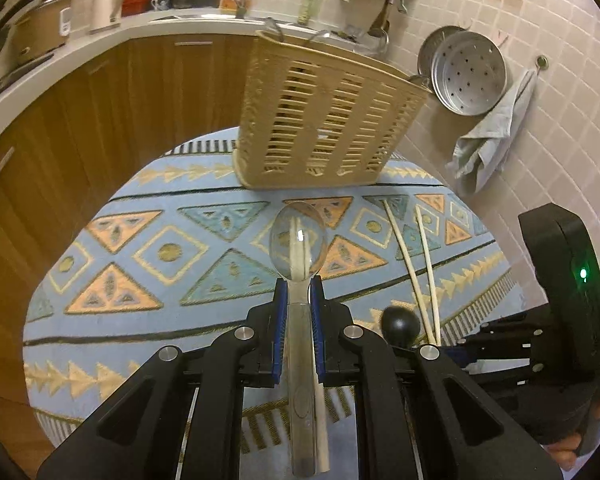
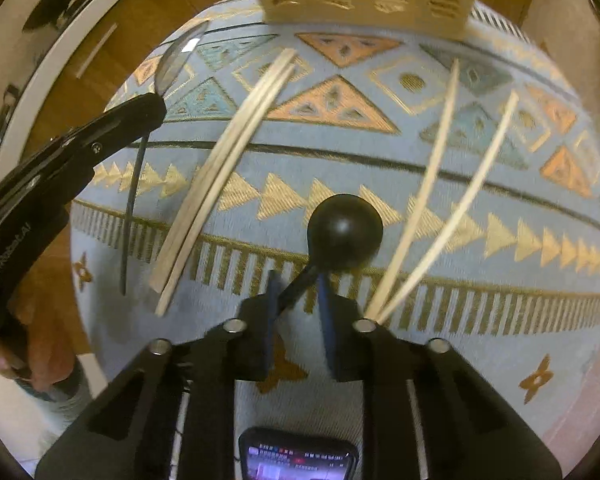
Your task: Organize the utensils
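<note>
You are holding the metal spoon [image 1: 299,246] by its handle in the left gripper [image 1: 299,292] and the black ladle [image 2: 345,232] in the right gripper [image 2: 299,292], so keep both clamped while carrying them toward the slatted basket [image 1: 324,120] at twelve o'clock.

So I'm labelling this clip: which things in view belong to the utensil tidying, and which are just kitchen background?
Part of the job:
metal spoon in left gripper
black ladle in right gripper
chopsticks
slatted basket

Just lying about:
steamer tray
hanging cloth
kettle
</note>
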A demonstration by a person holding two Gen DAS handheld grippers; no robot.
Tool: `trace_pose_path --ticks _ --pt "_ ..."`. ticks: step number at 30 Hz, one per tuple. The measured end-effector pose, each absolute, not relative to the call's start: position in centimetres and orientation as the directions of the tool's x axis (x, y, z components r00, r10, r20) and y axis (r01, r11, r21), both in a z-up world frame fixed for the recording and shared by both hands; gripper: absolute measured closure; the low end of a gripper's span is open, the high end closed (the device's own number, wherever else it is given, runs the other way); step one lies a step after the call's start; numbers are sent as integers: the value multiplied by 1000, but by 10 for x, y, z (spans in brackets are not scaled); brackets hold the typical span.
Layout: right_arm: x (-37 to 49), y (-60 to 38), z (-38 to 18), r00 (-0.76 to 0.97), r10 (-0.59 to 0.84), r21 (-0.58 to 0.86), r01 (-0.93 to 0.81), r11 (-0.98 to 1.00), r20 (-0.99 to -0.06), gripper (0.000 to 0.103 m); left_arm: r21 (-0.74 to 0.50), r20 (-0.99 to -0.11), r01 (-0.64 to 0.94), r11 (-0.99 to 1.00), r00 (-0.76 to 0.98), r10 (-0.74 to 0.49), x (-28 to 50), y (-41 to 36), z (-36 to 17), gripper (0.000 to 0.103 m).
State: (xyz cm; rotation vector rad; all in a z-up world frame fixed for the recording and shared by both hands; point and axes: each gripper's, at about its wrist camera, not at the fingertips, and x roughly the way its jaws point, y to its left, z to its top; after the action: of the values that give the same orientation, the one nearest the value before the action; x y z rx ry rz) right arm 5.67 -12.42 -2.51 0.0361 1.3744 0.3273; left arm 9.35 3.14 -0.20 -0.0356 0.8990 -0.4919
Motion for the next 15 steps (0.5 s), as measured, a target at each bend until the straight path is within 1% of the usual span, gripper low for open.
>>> trace_pose_path --ticks 3,6,7,10,11,13,15 --pt "57 -107 -19 196 242 172 -315 933 -950 95 -237 -740 381 893 525 -421 94 41 -3 93" --pt "58 -103 -12 235 198 101 -372 923 -952 101 -233 -745 361 903 531 -404 95 51 -3 93" --pt "60 -104 -12 239 189 88 -379 921 -952 102 -230 -754 347 909 528 -392 98 54 -5 93" --pt "69 -109 -17 219 179 85 -381 921 -959 103 -230 -784 307 923 504 -363 108 62 -14 93" --pt "72 -116 -19 212 183 94 -372 923 -960 103 -235 -797 289 928 489 -355 113 64 -19 93" --pt "81 -128 -22 180 235 161 -350 923 -955 103 -241 -814 262 934 470 -342 120 67 -27 93" --pt "89 -143 -23 137 314 264 -294 919 -940 103 -241 -823 249 938 460 -333 123 68 -32 93"
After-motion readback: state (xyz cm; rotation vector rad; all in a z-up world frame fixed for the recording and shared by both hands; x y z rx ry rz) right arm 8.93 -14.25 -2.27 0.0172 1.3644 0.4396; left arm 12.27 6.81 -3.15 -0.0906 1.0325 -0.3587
